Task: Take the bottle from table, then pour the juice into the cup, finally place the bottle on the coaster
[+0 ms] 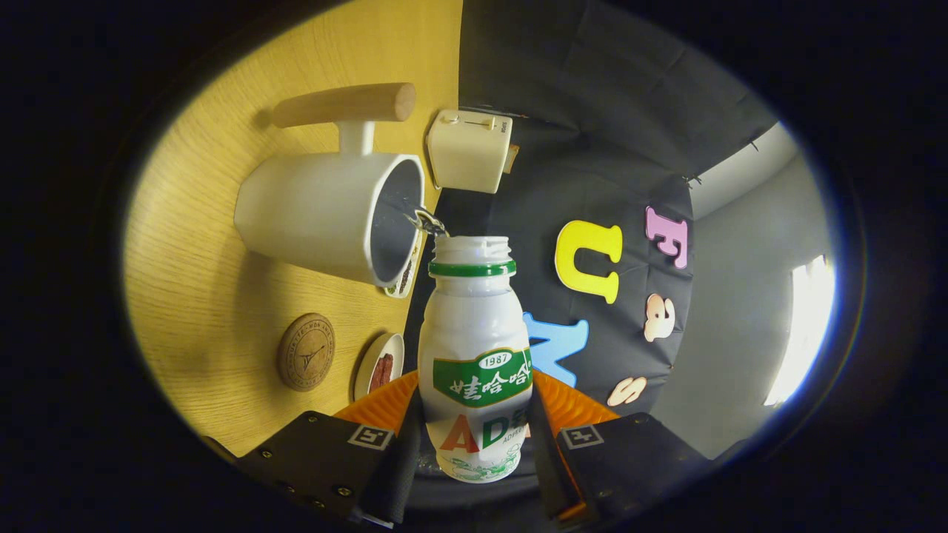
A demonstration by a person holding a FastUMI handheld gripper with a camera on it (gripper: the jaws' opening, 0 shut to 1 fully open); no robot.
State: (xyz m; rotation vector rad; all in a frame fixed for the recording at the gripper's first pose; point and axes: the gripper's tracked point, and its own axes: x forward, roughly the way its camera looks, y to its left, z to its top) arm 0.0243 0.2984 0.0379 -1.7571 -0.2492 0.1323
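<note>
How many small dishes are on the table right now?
2. One small dish with something dark in it sits beside the coaster, just ahead of the gripper holding the bottle. The second dish peeks from behind the cup, mostly hidden.

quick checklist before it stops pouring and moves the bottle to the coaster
1. Grip: gripper fingers press both sides of the bottle: ok.
2. Stream: liquid from the bottle mouth lands inside the cup: ok.
3. Cup fill level: cannot tell.
4. Juice left in bottle: opaque, cannot tell.
5. Coaster on the table has nothing on it: ok.
6. Small dishes beside the coaster crowd the path: not ok.
</note>
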